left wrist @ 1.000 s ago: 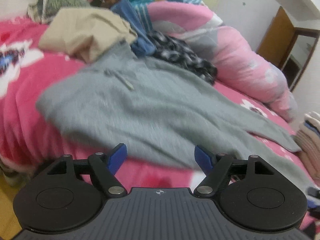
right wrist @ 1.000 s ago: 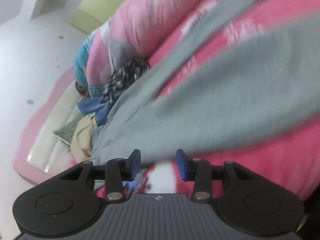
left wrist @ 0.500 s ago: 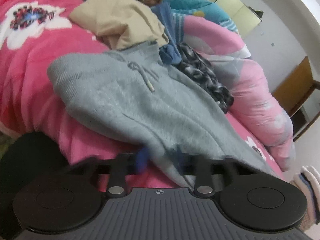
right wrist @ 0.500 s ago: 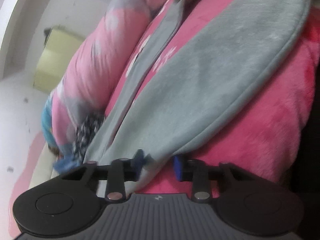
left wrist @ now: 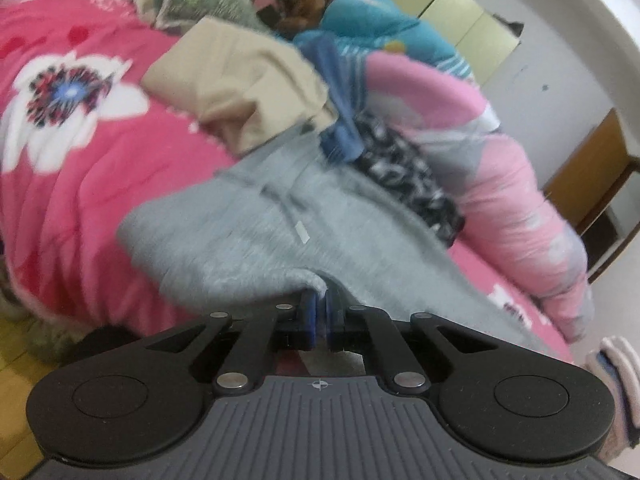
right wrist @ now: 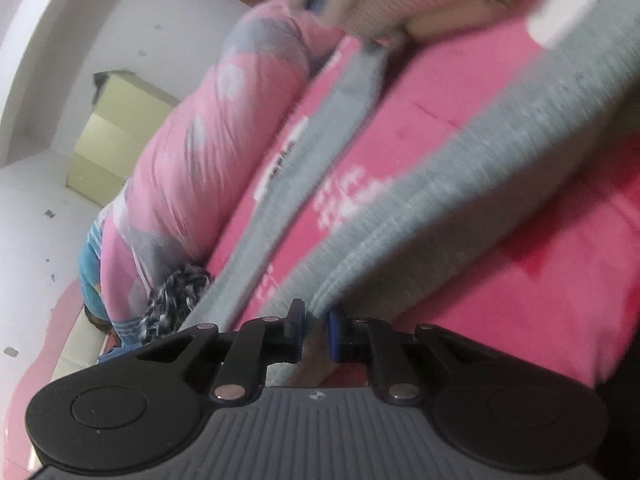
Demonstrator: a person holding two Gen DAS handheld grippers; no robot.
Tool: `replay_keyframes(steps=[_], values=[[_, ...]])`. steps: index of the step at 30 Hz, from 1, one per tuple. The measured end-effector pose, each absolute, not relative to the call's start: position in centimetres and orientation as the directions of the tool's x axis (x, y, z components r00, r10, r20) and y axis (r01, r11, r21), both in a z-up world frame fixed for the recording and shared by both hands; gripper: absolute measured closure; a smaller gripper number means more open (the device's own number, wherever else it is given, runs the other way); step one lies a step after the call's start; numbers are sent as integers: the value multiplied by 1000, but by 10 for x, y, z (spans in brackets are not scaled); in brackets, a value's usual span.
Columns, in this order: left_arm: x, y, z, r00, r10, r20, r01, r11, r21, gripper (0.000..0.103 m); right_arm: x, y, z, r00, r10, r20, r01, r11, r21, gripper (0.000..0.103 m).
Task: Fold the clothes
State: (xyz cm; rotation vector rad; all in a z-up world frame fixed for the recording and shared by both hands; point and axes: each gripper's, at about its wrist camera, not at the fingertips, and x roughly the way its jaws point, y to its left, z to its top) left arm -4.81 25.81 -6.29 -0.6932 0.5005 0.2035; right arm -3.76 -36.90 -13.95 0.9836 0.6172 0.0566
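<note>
Left wrist view: left gripper (left wrist: 319,307) clamped shut on the near edge of the grey sweatpants (left wrist: 256,236), blue pads pressed together with a fold of the cloth pinched between them. Sweatpants spread across the pink floral blanket (left wrist: 80,152), white drawstring tip (left wrist: 302,233) lying on the grey cloth. Beyond, a beige garment (left wrist: 240,80) bunched just past the waistband, touching it; a blue garment (left wrist: 340,96) and a black-and-white patterned one (left wrist: 404,176) heaped beside it against a rolled pink quilt (left wrist: 508,184). Further back, a person (left wrist: 360,20) lying down in a turquoise top. At the far right edge, a stack of folded clothes (left wrist: 616,364), only partly seen.

Right wrist view: right gripper (right wrist: 316,330) closing, a ribbed hem of the same sweatpants (right wrist: 440,200) caught between the blue pads, a narrow gap left between them. One grey leg running up to the right, the other (right wrist: 304,160) stretched away across the blanket (right wrist: 540,272) beside the quilt (right wrist: 224,132). Patterned garment (right wrist: 176,300) seen at the quilt's lower end. Picture blurred.
</note>
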Motion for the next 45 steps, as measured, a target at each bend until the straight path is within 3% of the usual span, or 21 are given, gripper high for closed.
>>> replay_keyframes(steps=[7,9,10,11,12,15,16,17,18,24,31,33,35,37,39,45], values=[[-60,267,-79,860,-43,-509,-321,729,-605,99,-75,-377,-153,793,352,-497,245,562,790,88],[-58,267,-82,855,-114,-507,-274,730,-626,85,-78,-380,-158,793,355,-494,254,544,800,87],[-58,264,-83,849,-145,-508,-255,729,-635,69,-79,-382,-161,796,359,-488,259,527,810,87],[-58,261,-84,843,-175,-509,-238,728,-643,61,-79,-384,-163,799,364,-479,262,507,821,85],[-57,256,-85,839,-185,-512,-229,733,-640,60,-78,-385,-165,803,368,-469,263,487,833,85],[-54,243,-91,825,-197,-529,-225,744,-629,61,-74,-387,-169,818,366,-443,254,460,850,84],[-52,239,-93,822,-195,-536,-232,744,-626,75,-72,-388,-169,826,359,-435,248,462,852,84],[-51,236,-94,816,-185,-547,-240,753,-613,100,-72,-388,-169,831,350,-433,245,469,849,87],[-51,233,-91,815,-172,-553,-245,762,-599,100,-73,-387,-168,831,343,-438,245,482,841,94],[-73,231,-55,847,-139,-514,-200,812,-549,100,-99,-386,-138,836,370,-405,167,531,831,98],[-63,238,-86,737,-158,-657,-276,817,-506,98,-110,-389,-176,759,398,-515,279,516,810,97],[-65,239,-87,731,-158,-664,-275,823,-498,94,-112,-393,-177,763,409,-502,275,497,823,95],[-70,239,-82,724,-164,-670,-261,834,-486,80,-114,-398,-173,759,402,-512,280,508,814,90],[-79,238,-77,716,-149,-682,-250,857,-450,76,-121,-407,-169,765,379,-521,286,525,802,85],[-89,237,-69,705,-129,-697,-233,886,-400,74,-132,-419,-165,778,342,-527,296,539,788,79],[-98,221,-42,738,-152,-657,-143,917,-373,73,-163,-467,-153,858,137,-494,363,519,774,76]])
